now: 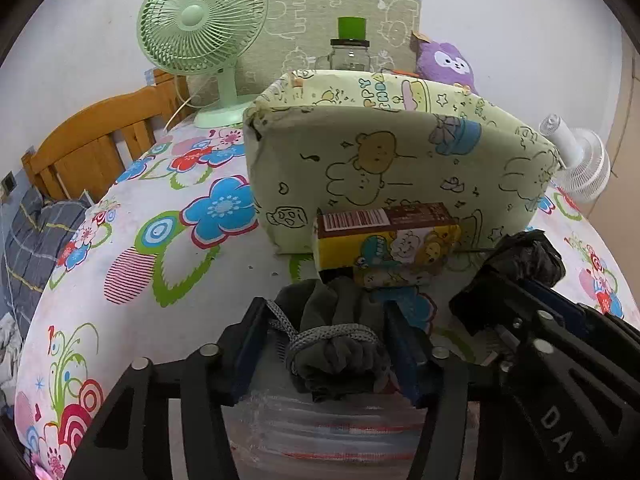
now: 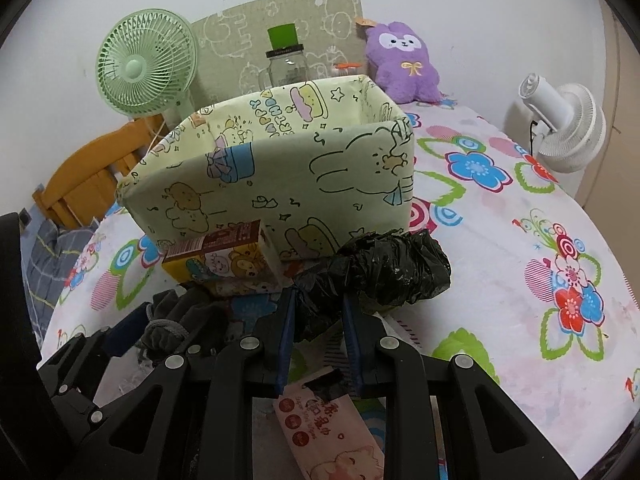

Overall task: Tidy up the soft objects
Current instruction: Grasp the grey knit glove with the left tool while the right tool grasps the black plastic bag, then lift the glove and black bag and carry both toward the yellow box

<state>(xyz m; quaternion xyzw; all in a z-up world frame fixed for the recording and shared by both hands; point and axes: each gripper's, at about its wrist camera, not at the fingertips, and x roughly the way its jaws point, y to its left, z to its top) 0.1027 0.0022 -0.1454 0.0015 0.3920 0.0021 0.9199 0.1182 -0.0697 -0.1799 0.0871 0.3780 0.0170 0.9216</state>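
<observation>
Right gripper clamps a crumpled black plastic bag before the fabric bin; left gripper stands half-open around a grey tied cloth bundle on the desk

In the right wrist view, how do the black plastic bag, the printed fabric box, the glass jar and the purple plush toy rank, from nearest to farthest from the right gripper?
1. black plastic bag, clamped in the right gripper.
2. printed fabric box, just behind it.
3. glass jar, behind the box.
4. purple plush toy, far right; too close to the jar to call.
</observation>
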